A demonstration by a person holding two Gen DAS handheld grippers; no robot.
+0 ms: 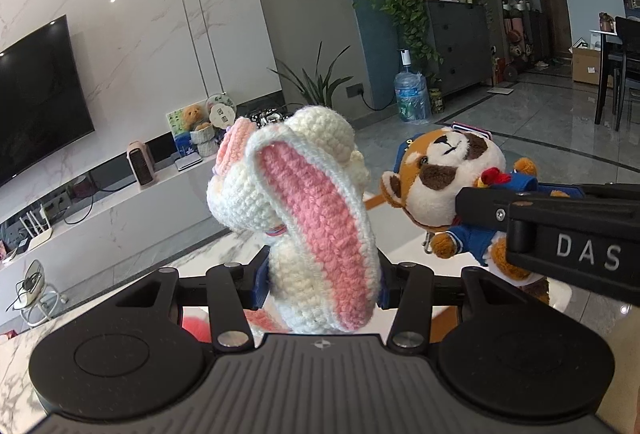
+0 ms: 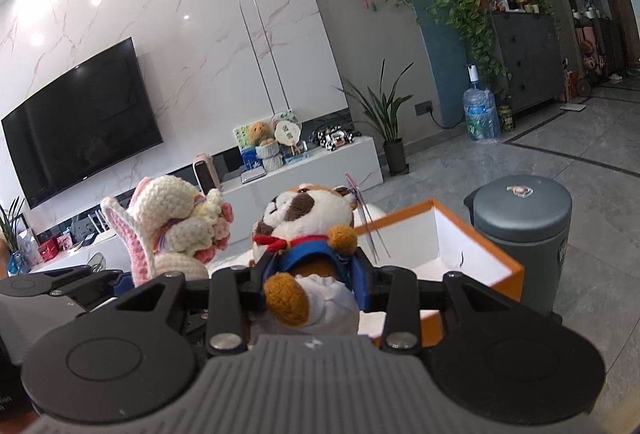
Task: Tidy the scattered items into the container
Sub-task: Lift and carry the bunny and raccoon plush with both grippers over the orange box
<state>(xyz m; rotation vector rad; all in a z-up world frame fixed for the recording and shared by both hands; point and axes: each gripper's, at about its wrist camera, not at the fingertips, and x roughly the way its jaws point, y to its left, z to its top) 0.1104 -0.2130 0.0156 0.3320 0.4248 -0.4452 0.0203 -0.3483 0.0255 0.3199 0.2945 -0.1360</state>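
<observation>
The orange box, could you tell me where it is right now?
In the right wrist view the orange box sits open just right of the plush dog held by the right gripper, with a grey bin beside it.

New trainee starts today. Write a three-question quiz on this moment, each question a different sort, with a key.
1. True or false: the left gripper holds the crocheted rabbit.
2. Which toy is in the right gripper? A) plush dog in blue jacket B) crocheted rabbit C) nothing
3. Fill in: the open box has an ______ outside and a white inside.

Key: 1 true; 2 A; 3 orange.
</observation>
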